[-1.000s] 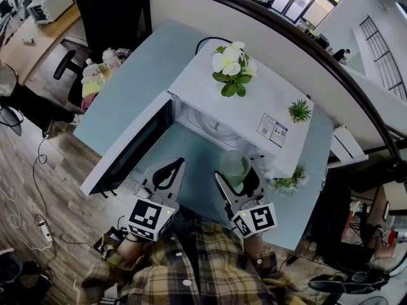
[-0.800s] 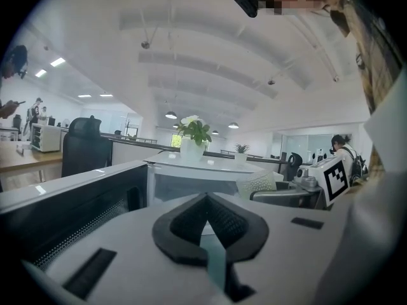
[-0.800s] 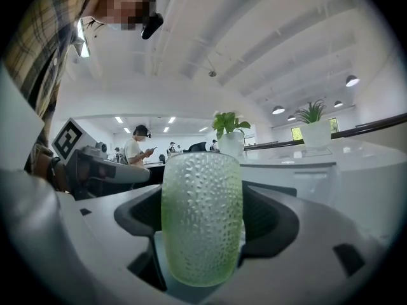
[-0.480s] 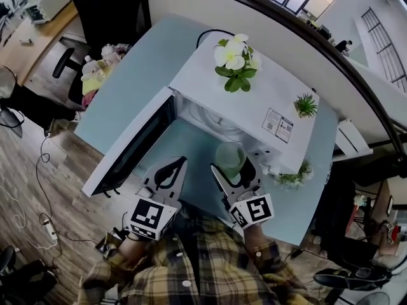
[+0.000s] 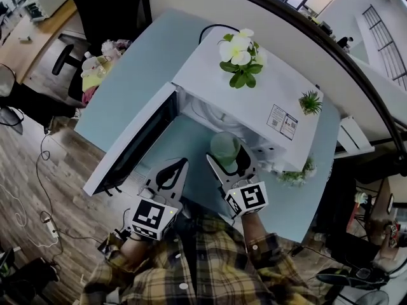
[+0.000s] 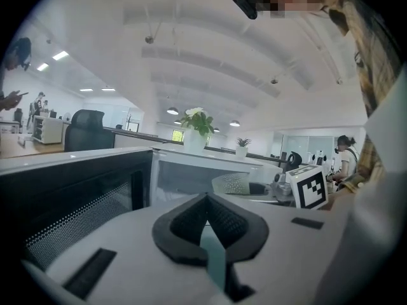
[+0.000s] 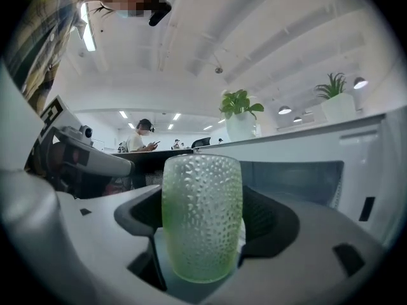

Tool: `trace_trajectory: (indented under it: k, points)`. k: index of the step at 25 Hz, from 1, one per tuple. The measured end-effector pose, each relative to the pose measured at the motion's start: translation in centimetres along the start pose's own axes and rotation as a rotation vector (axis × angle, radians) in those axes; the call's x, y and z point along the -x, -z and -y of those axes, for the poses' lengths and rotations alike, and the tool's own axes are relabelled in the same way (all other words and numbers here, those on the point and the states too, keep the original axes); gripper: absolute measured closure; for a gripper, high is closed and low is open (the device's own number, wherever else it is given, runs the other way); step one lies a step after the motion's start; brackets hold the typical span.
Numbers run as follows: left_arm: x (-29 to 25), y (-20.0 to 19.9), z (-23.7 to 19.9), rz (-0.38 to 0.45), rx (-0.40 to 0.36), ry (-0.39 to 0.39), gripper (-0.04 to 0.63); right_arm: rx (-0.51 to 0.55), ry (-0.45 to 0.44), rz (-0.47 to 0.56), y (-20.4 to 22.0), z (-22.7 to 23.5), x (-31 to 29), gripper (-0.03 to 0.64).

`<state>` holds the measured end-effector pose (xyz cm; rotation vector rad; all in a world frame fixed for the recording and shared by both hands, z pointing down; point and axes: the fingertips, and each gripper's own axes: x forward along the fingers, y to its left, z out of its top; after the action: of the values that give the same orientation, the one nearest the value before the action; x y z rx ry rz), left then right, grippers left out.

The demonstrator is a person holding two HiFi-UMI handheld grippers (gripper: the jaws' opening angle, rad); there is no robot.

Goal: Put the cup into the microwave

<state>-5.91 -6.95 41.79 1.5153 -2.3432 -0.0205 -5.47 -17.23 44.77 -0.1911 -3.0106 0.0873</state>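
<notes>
A pale green dimpled glass cup (image 7: pixel 202 216) stands upright between the jaws of my right gripper (image 7: pixel 206 234), which is shut on it. In the head view the cup (image 5: pixel 225 148) hangs just in front of the open mouth of the white microwave (image 5: pixel 254 103), held by the right gripper (image 5: pixel 230 161). The microwave door (image 5: pixel 135 142) is swung wide to the left. My left gripper (image 5: pixel 172 170) is shut with nothing in it, lower left of the cup, near the door. From the left gripper (image 6: pixel 206 224) view, the cup (image 6: pixel 232 183) shows to the right.
A white-flowered plant (image 5: pixel 240 54) and a small green plant (image 5: pixel 310 101) stand on top of the microwave. Another small plant (image 5: pixel 296 176) sits on the light blue table (image 5: pixel 137 75) at the right. An office chair (image 5: pixel 102 18) stands beyond the table's left end.
My right gripper has carried the cup up and a little left, closer to the microwave's opening. The left gripper has stayed about where it was.
</notes>
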Motion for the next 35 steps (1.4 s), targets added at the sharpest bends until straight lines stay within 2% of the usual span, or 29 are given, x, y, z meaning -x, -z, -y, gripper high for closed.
trace_trajectory:
  k: [14,21,35]
  points:
    - [0.1,1.6,-0.3,-0.001,0.018,0.014,0.603,0.001,0.129,0.002,3.0,2.5,-3.7,0.249]
    - [-0.6,1.9,0.5,-0.017,-0.003,0.077,0.603,0.013,0.166,0.015,3.8,3.3,-5.4,0.249]
    - [-2.2,2.2,-1.0,-0.01,-0.025,0.183,0.603,0.012,0.316,-0.006,5.8,5.3,-7.1,0.249]
